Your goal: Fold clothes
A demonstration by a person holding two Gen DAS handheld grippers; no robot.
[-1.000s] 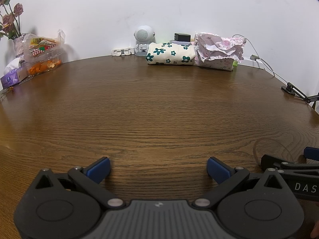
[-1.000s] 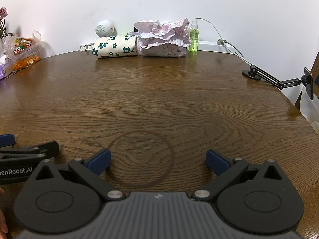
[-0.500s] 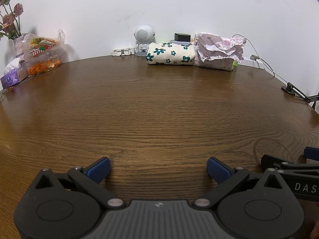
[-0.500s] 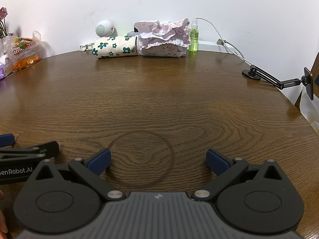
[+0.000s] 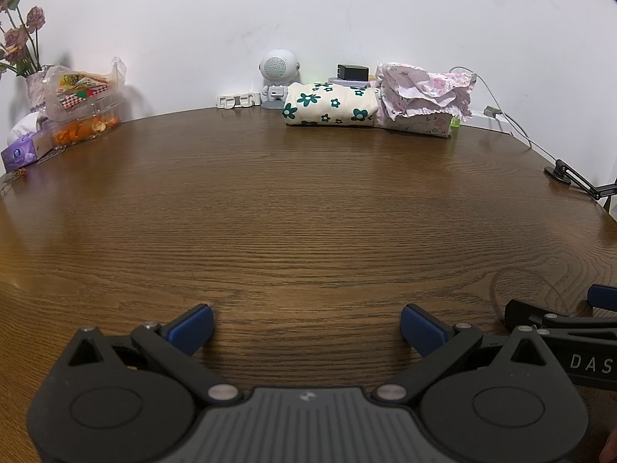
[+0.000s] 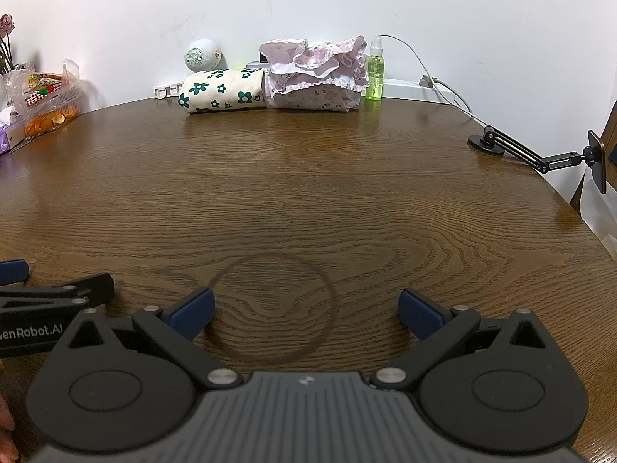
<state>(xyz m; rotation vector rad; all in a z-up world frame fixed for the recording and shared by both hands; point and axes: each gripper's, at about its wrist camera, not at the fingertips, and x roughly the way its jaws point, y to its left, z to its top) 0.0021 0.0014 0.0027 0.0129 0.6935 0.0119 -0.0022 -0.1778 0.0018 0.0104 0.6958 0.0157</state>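
Left gripper and right gripper: jaws spread wide, empty, low over bare wooden table. Two folded garments at far edge, touching: cream floral one, pink ruffled one. One green spray bottle beside the pink one.

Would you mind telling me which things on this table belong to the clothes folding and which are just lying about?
Belongs to the job:
cream flowered garment, folded
pink ruffled garment, folded beside it
left tool, open
right tool, open

Lying about:
white speaker
green spray bottle
snack bag
tissue box
phone-holder arm
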